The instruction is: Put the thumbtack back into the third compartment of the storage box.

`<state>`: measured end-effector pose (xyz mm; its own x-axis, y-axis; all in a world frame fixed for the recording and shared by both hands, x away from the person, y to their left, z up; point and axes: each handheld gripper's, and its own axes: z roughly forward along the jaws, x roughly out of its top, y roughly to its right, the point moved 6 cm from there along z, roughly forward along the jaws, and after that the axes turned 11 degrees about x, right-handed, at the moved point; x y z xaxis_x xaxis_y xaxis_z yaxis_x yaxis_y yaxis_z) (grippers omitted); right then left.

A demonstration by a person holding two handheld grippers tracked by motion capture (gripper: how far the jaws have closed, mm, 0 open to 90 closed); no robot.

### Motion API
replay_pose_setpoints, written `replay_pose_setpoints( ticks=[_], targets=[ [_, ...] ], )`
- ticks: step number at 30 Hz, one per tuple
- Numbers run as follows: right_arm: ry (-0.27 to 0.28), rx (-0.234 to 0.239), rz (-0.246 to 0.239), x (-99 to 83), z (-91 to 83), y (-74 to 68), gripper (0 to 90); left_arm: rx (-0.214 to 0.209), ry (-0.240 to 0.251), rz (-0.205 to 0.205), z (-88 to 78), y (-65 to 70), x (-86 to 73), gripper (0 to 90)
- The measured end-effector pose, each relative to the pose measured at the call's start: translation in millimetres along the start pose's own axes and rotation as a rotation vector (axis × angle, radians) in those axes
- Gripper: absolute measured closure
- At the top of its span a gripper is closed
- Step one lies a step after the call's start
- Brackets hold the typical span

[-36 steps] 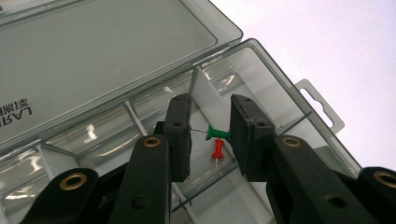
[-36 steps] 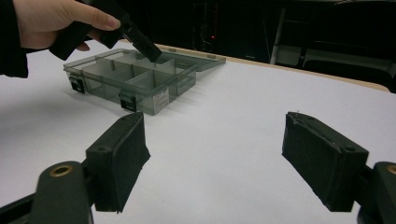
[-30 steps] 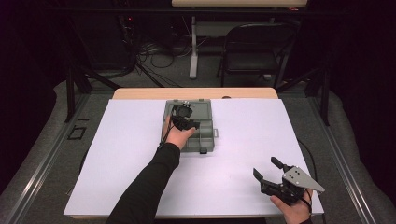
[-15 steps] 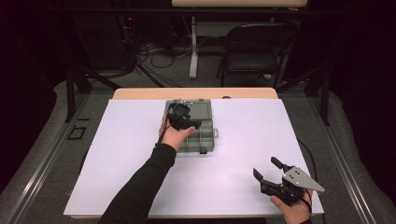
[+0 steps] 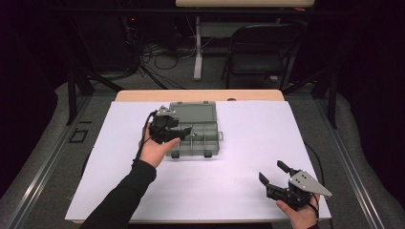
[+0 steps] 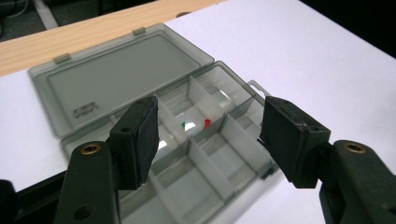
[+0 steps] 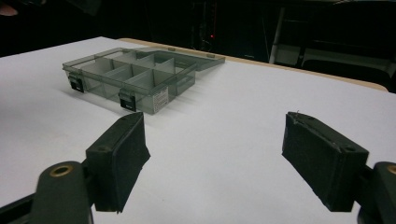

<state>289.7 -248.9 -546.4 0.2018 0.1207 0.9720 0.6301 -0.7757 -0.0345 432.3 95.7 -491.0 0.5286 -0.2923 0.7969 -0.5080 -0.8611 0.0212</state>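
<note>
High view: chair [image 5: 260,52] behind table [image 5: 200,95] (beyond the open organizer box [image 5: 196,129]).

The high view looked forward and down over the whole table [image 5: 248,191]. The left gripper view hung close above the open box [image 6: 116,74]; the right gripper view faced the same box [image 7: 140,77] low, from farther off.

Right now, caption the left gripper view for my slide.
Open hand-held gripper above the open compartment box on the white table.
</note>
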Motion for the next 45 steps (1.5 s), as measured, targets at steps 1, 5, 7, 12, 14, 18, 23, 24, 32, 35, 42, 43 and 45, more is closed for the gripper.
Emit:
replay_pose_setpoints(
  ticks=[1, 5, 7, 12, 14, 18, 23, 24, 32, 35, 42, 43, 45],
  targets=[
    [0.002, 0.000, 0.000, 0.0, 0.2, 0.0, 21.0, 0.004, 0.009, -0.003, -6.0, -3.8, -3.4, 36.9],
    [0.000, -0.003, 0.000, 0.1, 0.0, 0.1, 21.0, 0.012, 0.039, -0.035, -27.7, -19.8, -19.4, 36.8],
    [-0.001, -0.004, 0.001, -0.2, 0.4, 0.3, 21.0, 0.016, 0.056, -0.054, -37.5, -27.1, -27.8, 36.8],
    [-0.004, -0.004, 0.002, -0.3, 1.3, 0.2, 21.0, 0.032, 0.092, -0.061, -55.2, -36.7, -47.5, 36.8],
    [-0.004, -0.003, -0.001, -0.2, 1.7, 0.2, 21.0, 0.035, 0.103, -0.058, -60.2, -37.5, -56.2, 36.8],
    [-0.010, -0.003, -0.002, -0.4, 1.0, 0.3, 21.0, 0.053, 0.113, -0.063, -69.2, -41.4, -75.2, 36.8],
    [-0.008, -0.006, 0.006, -0.4, 0.4, 2.3, 21.0, 0.072, 0.108, -0.082, -76.6, -45.1, -102.1, 36.8],
    [-0.010, -0.007, 0.006, -0.6, 0.4, 2.4, 21.0, 0.074, 0.111, -0.075, -77.7, -45.9, -106.6, 36.8],
    [-0.015, -0.006, 0.006, -1.8, 2.3, 1.5, 21.0, 0.088, 0.128, -0.090, -82.5, -51.3, -130.4, 36.8],
    [-0.021, -0.002, 0.003, -2.5, 3.4, 0.6, 21.0, 0.099, 0.127, -0.098, -82.0, -54.5, -135.5, 36.8],
    [-0.029, 0.000, 0.004, -4.2, 4.9, -0.1, 21.0, 0.139, 0.147, -0.089, -85.9, -62.3, -140.2, 36.8],
    [-0.031, -0.001, 0.005, -4.4, 4.9, 0.0, 21.0, 0.143, 0.151, -0.092, -86.6, -63.1, -140.9, 36.8],
    [-0.031, 0.000, 0.004, -4.6, 5.0, 0.3, 21.0, 0.152, 0.159, -0.091, -87.5, -65.2, -142.6, 36.8]
  ],
)
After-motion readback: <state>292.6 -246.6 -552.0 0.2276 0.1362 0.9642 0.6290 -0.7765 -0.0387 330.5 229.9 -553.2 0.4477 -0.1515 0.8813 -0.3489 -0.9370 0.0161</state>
